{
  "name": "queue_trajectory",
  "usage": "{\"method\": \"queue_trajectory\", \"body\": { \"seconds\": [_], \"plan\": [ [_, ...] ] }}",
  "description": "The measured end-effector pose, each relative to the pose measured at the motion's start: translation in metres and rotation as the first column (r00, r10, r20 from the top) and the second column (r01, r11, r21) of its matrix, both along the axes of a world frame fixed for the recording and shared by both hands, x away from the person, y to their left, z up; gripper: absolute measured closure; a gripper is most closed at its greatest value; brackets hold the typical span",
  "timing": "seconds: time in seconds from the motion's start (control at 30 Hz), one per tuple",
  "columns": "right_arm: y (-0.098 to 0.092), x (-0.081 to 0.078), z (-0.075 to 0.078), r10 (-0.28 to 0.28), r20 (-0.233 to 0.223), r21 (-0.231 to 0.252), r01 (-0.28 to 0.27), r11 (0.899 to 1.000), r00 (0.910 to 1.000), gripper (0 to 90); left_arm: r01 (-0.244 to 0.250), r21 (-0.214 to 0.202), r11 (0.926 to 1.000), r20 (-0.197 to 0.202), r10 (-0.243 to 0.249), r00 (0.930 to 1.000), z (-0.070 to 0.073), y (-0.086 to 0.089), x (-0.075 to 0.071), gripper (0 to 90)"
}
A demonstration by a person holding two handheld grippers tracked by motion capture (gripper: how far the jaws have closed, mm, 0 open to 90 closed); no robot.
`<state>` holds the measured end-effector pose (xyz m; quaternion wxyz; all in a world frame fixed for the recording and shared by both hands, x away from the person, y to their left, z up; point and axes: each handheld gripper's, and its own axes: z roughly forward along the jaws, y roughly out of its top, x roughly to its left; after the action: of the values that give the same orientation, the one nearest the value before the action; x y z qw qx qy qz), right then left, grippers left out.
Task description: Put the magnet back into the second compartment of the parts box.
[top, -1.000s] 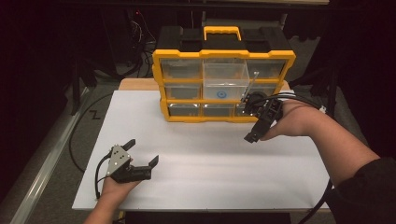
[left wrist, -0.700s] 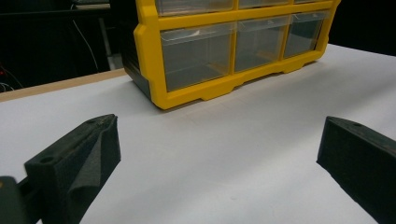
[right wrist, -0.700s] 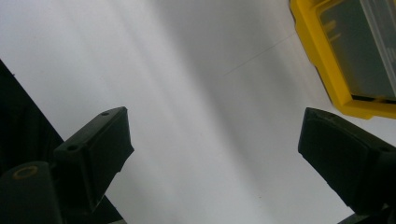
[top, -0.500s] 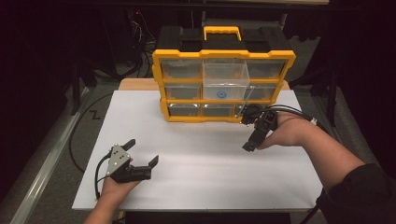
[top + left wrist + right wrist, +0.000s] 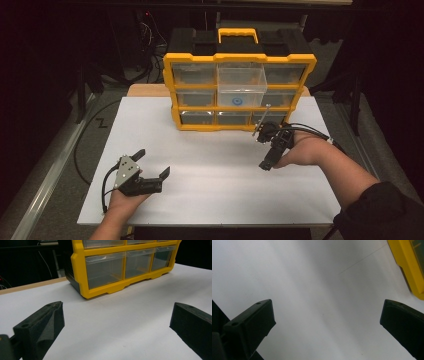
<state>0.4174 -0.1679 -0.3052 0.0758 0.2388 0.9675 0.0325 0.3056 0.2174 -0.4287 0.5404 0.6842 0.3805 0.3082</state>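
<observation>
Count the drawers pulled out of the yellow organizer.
1: the clear middle drawer in the top row of the organizer sticks out; the other eight sit flush.

Room's dark all round, but the white worktop (image 5: pixel 210 170) is lit bright from above; soft shadows, gripper views slightly blurry up close.

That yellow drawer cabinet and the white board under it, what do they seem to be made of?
The drawer cabinet looks like moulded plastic: a glossy yellow frame with rounded edges, a black back and top, and see-through drawers that are probably clear plastic, since the back shows through them. The white board looks smooth and matt, perhaps laminate or painted wood; a bare wooden edge shows behind it.
</observation>
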Motion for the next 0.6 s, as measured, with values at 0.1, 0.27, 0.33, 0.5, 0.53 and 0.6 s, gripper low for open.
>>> {"method": "queue_trajectory", "body": {
  "seconds": [0.1,0.27,0.33,0.5,0.53,0.6],
  "plan": [
    [-0.001,0.0,-0.008,0.0,-0.002,0.006,0.0,1.0,1.0,0.8,0.0,-0.001,1.0,0.001,0.0,1.0,0.0,0.0,0.0,0.0],
    [-0.001,-0.001,-0.023,-0.009,-0.006,0.0,0.009,1.0,0.9999,0.8,0.001,0.0,1.0,0.002,-0.001,1.0,0.0,0.0,0.0,0.0],
    [-0.001,-0.001,-0.03,-0.007,-0.003,-0.01,0.007,1.0,1.0,0.8,0.001,0.0,1.0,0.002,-0.001,1.0,0.0,0.0,0.0,0.0],
    [-0.002,-0.001,-0.042,-0.023,-0.013,-0.008,0.023,1.0,0.9997,0.8,0.002,-0.001,1.0,0.002,-0.002,1.0,0.0,0.0,0.0,0.0],
    [-0.002,-0.001,-0.043,-0.024,-0.014,-0.006,0.024,1.0,0.9996,0.8,0.003,0.004,1.0,0.0,-0.003,1.0,0.0,0.0,0.0,0.0],
    [-0.002,-0.002,-0.048,-0.027,-0.009,-0.009,0.027,1.0,0.9996,0.8,0.004,0.006,1.0,-0.001,-0.004,1.0,0.0,0.0,0.0,0.0]
  ]
}}
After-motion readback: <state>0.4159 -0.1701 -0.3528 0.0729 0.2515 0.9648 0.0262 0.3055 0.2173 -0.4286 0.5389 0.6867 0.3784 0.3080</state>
